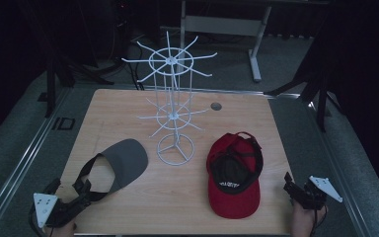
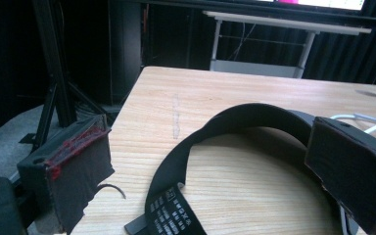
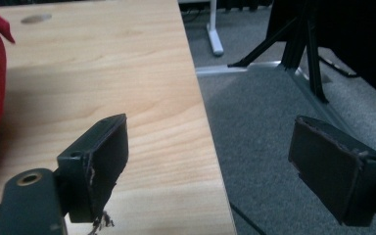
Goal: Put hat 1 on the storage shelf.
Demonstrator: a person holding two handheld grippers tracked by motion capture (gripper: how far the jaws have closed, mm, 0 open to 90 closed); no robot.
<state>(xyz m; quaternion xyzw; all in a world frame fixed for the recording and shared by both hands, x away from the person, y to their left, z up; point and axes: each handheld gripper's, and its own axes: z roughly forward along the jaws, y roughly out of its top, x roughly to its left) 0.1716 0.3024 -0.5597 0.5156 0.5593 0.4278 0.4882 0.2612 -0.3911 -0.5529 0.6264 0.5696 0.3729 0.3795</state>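
Grey visor (image 1: 121,160): lies flat on the table (image 1: 128,106), near-left, beside the white wire rack (image 1: 173,106).

Handling, as I judge it: light, limp strap, stiffer brim.

Best hold: the black strap (image 2: 235,122), which arches between the left gripper's (image 2: 215,161) spread jaws, not pinched.

Right gripper (image 3: 205,166): released, straddling the table edge, red cap (image 1: 234,175) alongside.
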